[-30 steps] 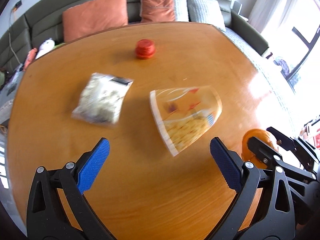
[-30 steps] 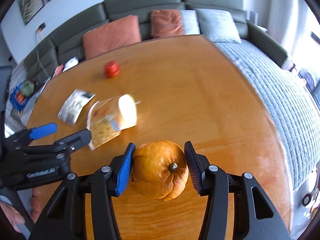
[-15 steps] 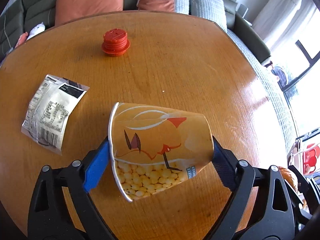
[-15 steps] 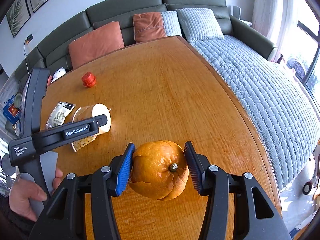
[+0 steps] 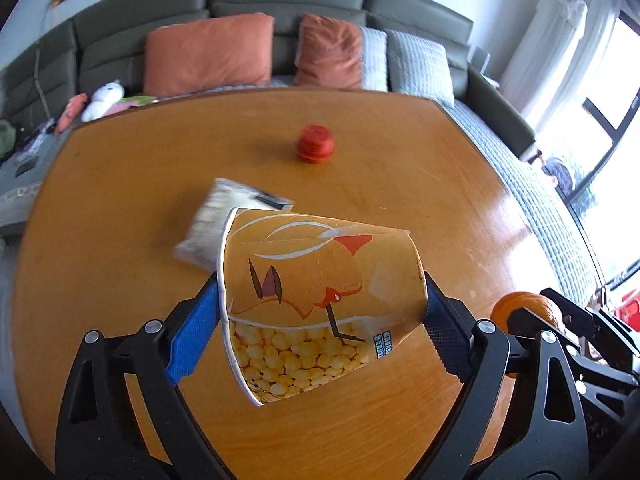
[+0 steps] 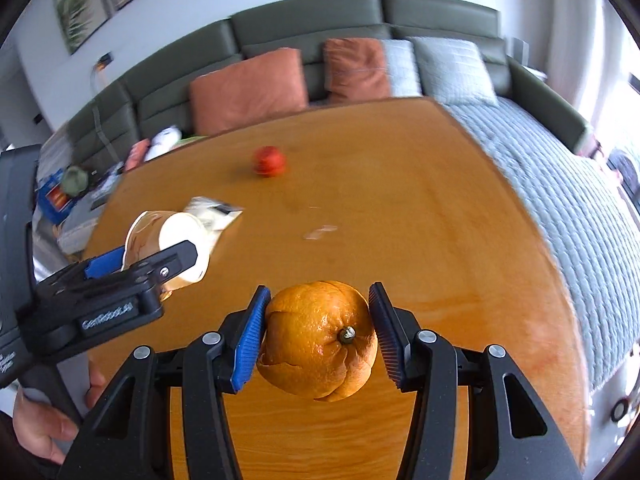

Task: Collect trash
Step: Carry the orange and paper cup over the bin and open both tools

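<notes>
My left gripper (image 5: 316, 332) is shut on a paper popcorn cup (image 5: 320, 296) lying sideways between its blue pads, held above the wooden table (image 5: 400, 184). The cup also shows in the right wrist view (image 6: 168, 244), with the left gripper (image 6: 136, 268) around it. My right gripper (image 6: 316, 340) is shut on an orange peel (image 6: 318, 340) held above the table's near edge. The peel shows at the right in the left wrist view (image 5: 520, 308). A clear snack wrapper (image 5: 224, 220) lies on the table behind the cup. A red bottle cap (image 5: 315, 145) sits farther back.
A grey-green sofa (image 5: 280, 52) with orange and grey cushions stands behind the table. A grey quilted cover (image 6: 560, 184) runs along the table's right side. Clutter (image 6: 68, 188) lies on the seat at the far left.
My left gripper closed on the popcorn cup and lifted it off the table. The right gripper kept hold of the orange peel and tilted up a little.
</notes>
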Action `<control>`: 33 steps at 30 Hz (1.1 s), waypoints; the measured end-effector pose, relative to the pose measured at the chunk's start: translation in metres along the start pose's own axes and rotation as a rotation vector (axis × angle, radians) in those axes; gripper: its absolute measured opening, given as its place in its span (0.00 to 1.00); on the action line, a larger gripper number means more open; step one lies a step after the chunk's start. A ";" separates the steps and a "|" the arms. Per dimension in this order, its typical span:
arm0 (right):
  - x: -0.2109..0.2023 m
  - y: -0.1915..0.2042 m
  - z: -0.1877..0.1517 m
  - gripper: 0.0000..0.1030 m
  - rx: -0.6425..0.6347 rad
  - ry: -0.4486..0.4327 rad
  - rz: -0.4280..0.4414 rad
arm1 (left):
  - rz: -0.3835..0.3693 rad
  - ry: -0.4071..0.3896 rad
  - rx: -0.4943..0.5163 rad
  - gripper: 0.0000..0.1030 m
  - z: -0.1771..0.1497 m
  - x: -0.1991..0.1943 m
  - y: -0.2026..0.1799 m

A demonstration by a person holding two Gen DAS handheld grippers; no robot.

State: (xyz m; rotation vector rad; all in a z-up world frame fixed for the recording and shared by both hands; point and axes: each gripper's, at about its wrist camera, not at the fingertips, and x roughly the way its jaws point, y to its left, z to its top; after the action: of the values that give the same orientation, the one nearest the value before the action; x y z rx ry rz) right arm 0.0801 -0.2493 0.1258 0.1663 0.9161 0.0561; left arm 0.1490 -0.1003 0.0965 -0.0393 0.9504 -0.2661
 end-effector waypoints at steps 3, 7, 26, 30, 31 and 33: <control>-0.001 0.036 0.000 0.51 -0.048 -0.005 0.043 | 0.042 -0.026 -0.041 0.87 -0.011 -0.024 0.035; -0.003 0.099 0.000 0.51 -0.125 -0.008 0.118 | 0.112 -0.051 -0.117 0.87 -0.035 -0.061 0.096; -0.026 0.408 -0.079 0.51 -0.589 0.097 0.518 | 0.476 -0.126 -0.551 0.87 -0.189 -0.224 0.338; -0.029 0.460 -0.104 0.51 -0.672 0.132 0.579 | 0.549 -0.116 -0.660 0.87 -0.231 -0.252 0.378; -0.030 0.469 -0.108 0.51 -0.685 0.139 0.589 | 0.564 -0.113 -0.684 0.87 -0.241 -0.259 0.387; -0.032 0.493 -0.120 0.51 -0.719 0.156 0.617 | 0.590 -0.108 -0.722 0.87 -0.257 -0.269 0.401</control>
State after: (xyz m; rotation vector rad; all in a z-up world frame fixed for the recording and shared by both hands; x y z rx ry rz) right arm -0.0234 0.2472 0.1623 -0.2357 0.9203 0.9679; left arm -0.1242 0.3744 0.1014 -0.4229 0.8690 0.6267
